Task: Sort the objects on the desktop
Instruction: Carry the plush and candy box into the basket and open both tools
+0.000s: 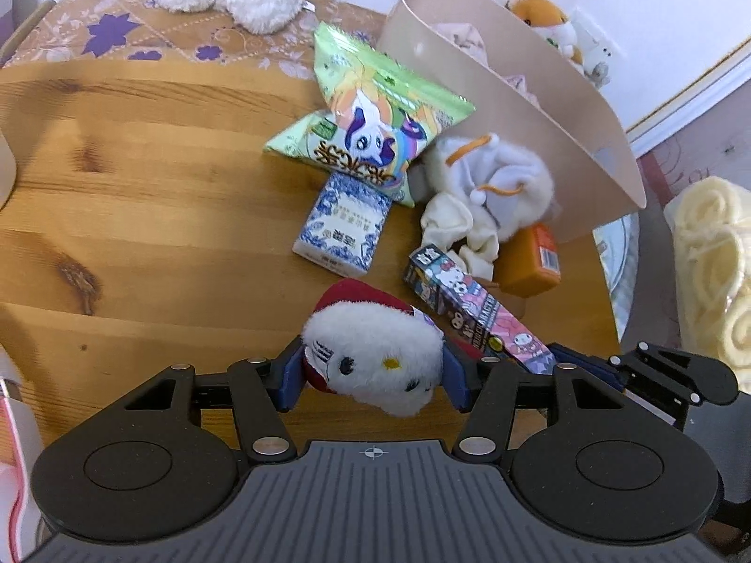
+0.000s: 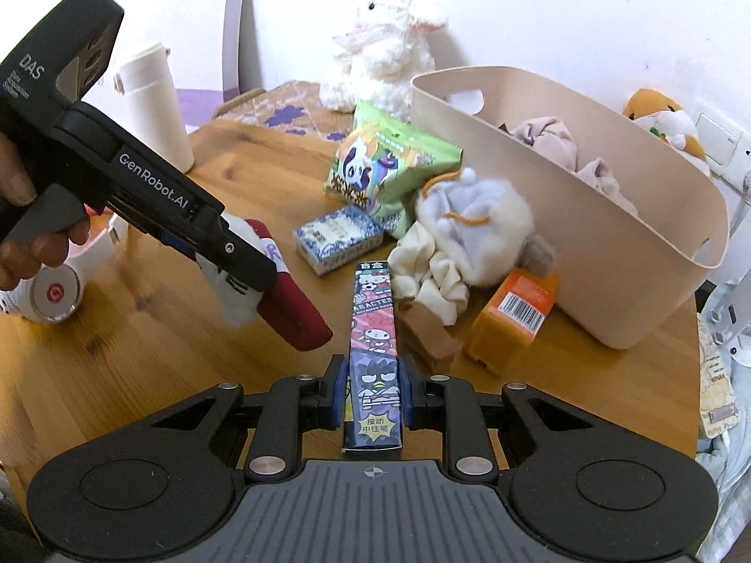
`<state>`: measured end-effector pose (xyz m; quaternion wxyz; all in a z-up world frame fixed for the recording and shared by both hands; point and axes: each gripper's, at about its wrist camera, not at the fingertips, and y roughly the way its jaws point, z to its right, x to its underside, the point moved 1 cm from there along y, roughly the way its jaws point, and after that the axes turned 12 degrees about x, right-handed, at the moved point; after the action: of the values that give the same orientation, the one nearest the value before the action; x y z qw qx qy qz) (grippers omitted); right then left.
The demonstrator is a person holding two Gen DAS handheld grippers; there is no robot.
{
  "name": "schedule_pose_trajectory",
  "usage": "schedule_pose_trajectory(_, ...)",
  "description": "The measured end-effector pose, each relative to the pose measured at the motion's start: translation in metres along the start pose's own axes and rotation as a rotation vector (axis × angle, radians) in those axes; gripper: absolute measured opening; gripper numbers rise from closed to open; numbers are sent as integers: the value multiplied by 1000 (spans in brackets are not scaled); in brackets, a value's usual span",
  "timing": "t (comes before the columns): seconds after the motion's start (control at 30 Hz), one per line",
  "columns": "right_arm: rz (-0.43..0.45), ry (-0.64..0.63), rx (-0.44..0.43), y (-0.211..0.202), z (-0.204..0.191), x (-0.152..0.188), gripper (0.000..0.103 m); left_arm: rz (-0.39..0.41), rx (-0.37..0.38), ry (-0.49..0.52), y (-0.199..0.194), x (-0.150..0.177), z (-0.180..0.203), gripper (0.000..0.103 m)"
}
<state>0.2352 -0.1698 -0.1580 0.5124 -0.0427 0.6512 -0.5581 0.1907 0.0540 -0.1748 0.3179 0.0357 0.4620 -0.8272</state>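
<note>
My left gripper [image 1: 373,382] is shut on a white cat plush with a red hat [image 1: 371,356] and holds it above the wooden table [image 1: 141,211]; the gripper also shows in the right wrist view [image 2: 244,277] with the plush [image 2: 277,300]. My right gripper [image 2: 371,396] is shut on a long cartoon pen box [image 2: 374,352], also seen in the left wrist view [image 1: 474,309]. A beige bin [image 2: 610,253] with cloth items stands at the right.
A green snack bag [image 2: 389,169], a blue-white box [image 2: 338,237], a white-grey plush with cloth [image 2: 474,234] and an orange box [image 2: 511,319] lie beside the bin. A white bottle [image 2: 155,112], headphones [image 2: 51,295] and a fluffy white plush [image 2: 385,47] are further off.
</note>
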Motion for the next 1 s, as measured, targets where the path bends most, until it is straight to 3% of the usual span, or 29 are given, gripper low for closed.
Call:
schedule_pose_trajectory(0.3, 29, 43, -6, -21, 12, -4, 20, 33, 12, -22, -11, -2, -4, 58)
schedule_pose_trajectory(0.47, 77, 67, 9, -41, 23, -12, 20, 60, 27, 13, -23, -12, 6, 58)
schedule_pose_trajectory(1.0, 227, 151, 157, -74, 100, -51, 20, 190, 77, 165, -36, -84, 64, 58)
